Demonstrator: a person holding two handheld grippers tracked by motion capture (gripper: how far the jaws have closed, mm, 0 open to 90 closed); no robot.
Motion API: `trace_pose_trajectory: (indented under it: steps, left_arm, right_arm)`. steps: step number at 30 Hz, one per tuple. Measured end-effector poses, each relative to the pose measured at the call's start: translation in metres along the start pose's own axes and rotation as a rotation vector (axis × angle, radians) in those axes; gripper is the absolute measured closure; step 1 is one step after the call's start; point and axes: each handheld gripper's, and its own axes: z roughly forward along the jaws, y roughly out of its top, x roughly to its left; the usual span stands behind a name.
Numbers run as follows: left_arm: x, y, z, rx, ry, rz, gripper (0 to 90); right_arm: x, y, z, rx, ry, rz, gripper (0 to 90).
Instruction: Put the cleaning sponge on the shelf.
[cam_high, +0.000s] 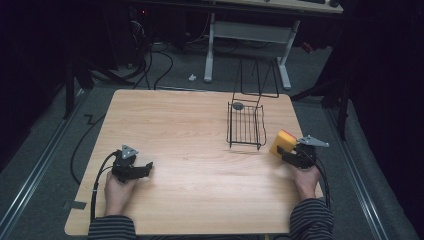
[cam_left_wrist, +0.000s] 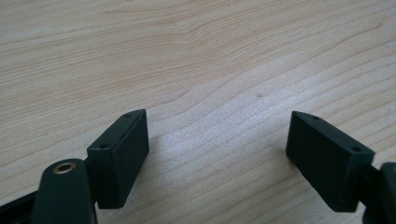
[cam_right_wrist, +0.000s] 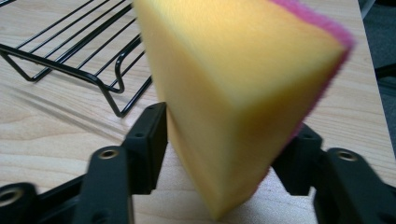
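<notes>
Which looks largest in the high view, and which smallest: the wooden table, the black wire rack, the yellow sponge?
1. Wooden table, by far the largest.
2. Black wire rack, standing on the table's far right part.
3. Yellow sponge, the smallest, clamped in the right gripper beside the rack.

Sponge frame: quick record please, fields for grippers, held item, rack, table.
left gripper: open, low over bare wood
right gripper: shut on sponge
sponge: yellow with pink face, lifted clear of table
rack: black wire, just left of sponge in high view, small grey item at its far corner
table: light wood
</notes>
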Motion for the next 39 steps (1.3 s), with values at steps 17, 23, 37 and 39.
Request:
trace_pose_trajectory:
  steps: [17, 23, 37, 39]
  left_arm:
    - [0.0, 0.0, 0.0, 0.001, 0.0, 0.0, 21.8]
    - [0.0, 0.0, 0.0, 0.0, 0.0, 0.0, 21.8]
    - [0.0, 0.0, 0.0, 0.0, 0.0, 0.0, 21.8]
    - [0.0, 0.0, 0.0, 0.0, 0.0, 0.0, 21.8]
  right_arm:
    - [0.008, -0.001, -0.024, -0.059, 0.011, -0.043, 61.0]
    - [0.017, -0.001, -0.044, -0.074, 0.022, -0.039, 61.1]
    - [0.07, 0.001, -0.08, -0.116, 0.107, -0.073, 60.8]
    - [0.073, 0.003, -0.08, -0.118, 0.111, -0.077, 60.8]
